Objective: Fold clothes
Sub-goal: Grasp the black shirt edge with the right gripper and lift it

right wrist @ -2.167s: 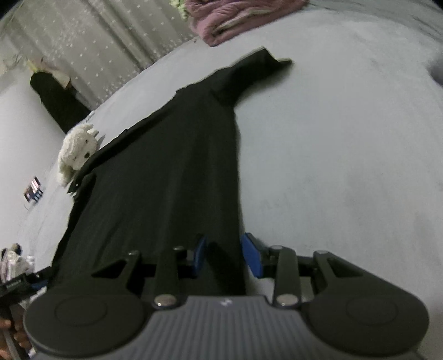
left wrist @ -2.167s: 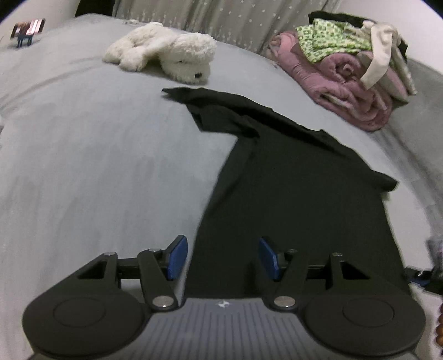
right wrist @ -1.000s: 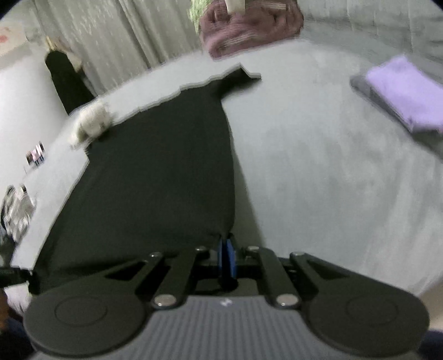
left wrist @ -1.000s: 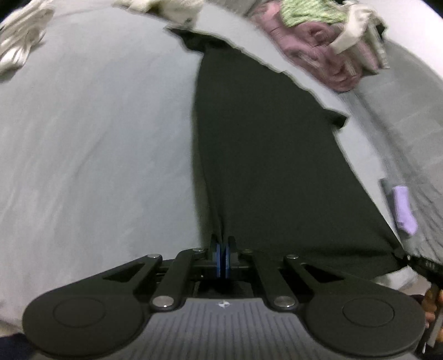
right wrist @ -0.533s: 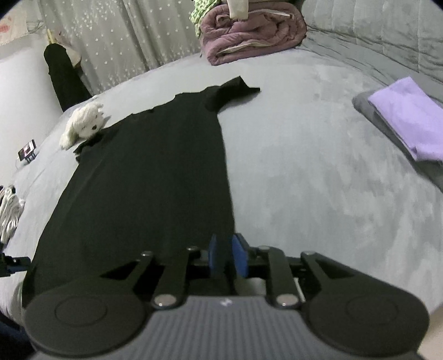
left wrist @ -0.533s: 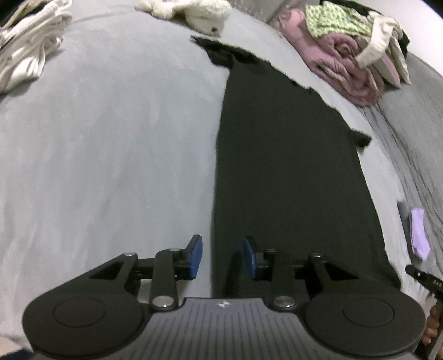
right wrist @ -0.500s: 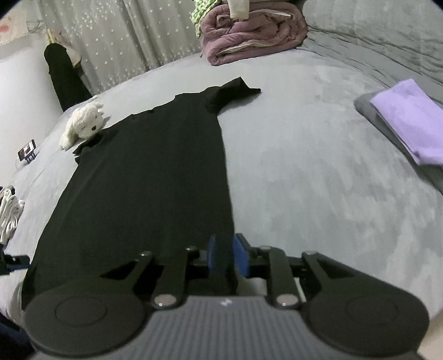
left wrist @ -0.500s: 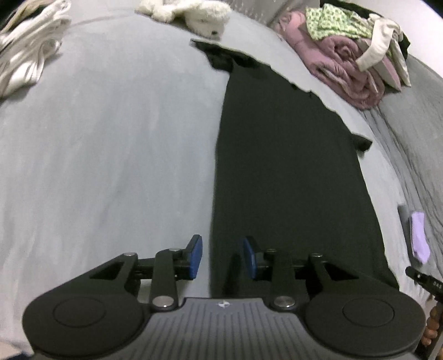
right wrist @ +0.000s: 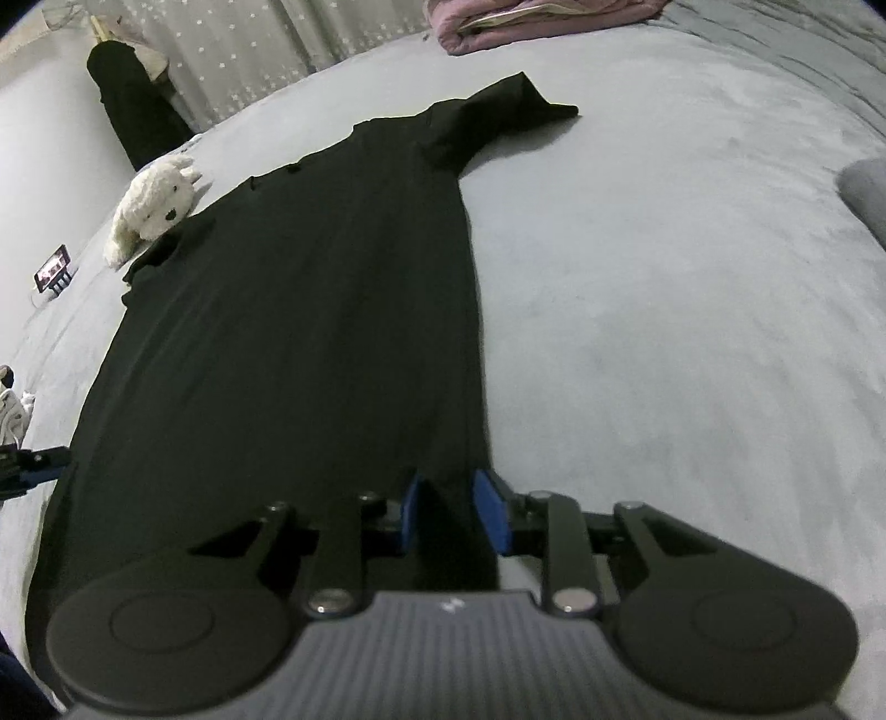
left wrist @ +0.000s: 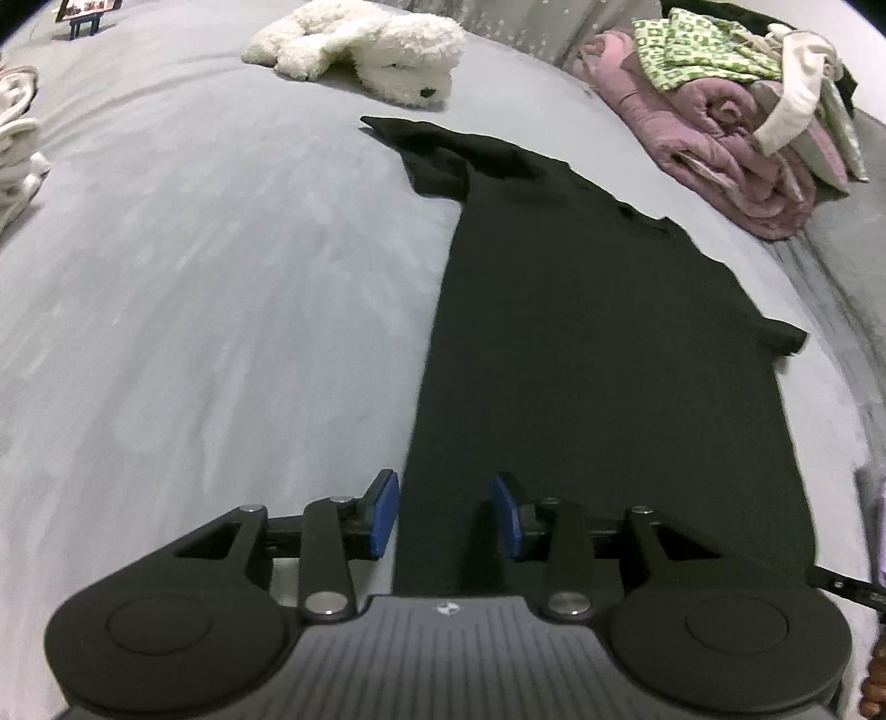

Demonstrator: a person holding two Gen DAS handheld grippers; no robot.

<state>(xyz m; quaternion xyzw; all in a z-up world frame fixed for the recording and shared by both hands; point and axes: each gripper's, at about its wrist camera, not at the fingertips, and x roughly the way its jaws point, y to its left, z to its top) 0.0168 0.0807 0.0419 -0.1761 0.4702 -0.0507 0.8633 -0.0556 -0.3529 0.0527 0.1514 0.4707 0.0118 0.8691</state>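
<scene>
Black T-shirt (left wrist: 598, 354) lies flat on the grey bed cover (left wrist: 221, 310), spread out full length. Long axis runs near to far: hem at the near edge by both grippers, collar and sleeves at the far end. One sleeve points far-left toward the white plush dog (left wrist: 376, 52), tip just short of it; the other sleeve sticks out to the right.

Left gripper (left wrist: 446, 515): blue pads apart, straddling the shirt's near-left hem edge, nothing clamped. Cannot tell if the pads touch the cloth.

Right gripper (right wrist: 453, 515): pads apart with a narrower gap, over the near-right hem corner, dark fabric showing between them, not pinched.

Pile of pink and green laundry (left wrist: 736, 111) sits far right, well apart from the shirt. Small phone on a stand (right wrist: 52, 274) far left.
</scene>
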